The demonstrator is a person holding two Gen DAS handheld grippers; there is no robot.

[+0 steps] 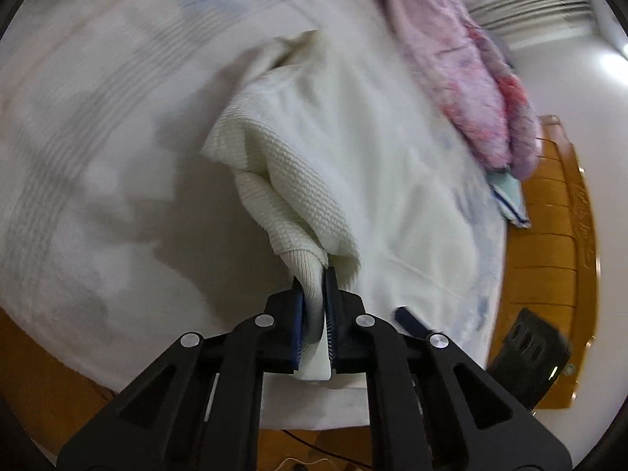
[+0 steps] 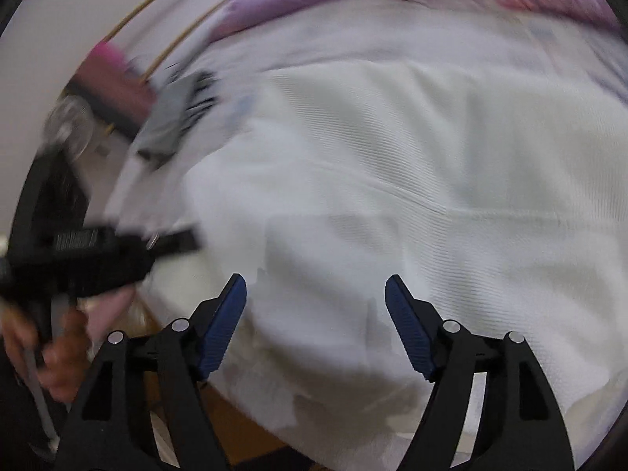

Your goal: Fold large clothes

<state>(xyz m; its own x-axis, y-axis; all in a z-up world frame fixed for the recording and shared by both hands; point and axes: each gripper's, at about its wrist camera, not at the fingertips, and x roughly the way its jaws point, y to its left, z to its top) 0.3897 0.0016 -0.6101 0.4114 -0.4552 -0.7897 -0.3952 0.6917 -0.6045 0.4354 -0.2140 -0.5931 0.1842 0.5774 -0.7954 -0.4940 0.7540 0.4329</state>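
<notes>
A cream knitted sweater [image 1: 298, 149] lies on a white bed [image 1: 98, 157]. My left gripper [image 1: 314, 298] is shut on its ribbed cuff and lifts the sleeve off the bed. In the right wrist view the sweater's body [image 2: 412, 149] spreads flat across the bed. My right gripper [image 2: 316, 314] is open and empty just above the sweater's near edge. The left gripper also shows in the right wrist view [image 2: 98, 259], blurred, at the left.
A pink and purple fluffy blanket [image 1: 471, 78] is heaped along the far side of the bed. A folded light-blue cloth [image 1: 508, 200] lies by the wooden bed frame [image 1: 549, 255]. A grey striped item [image 2: 176, 114] lies at the bed's left edge.
</notes>
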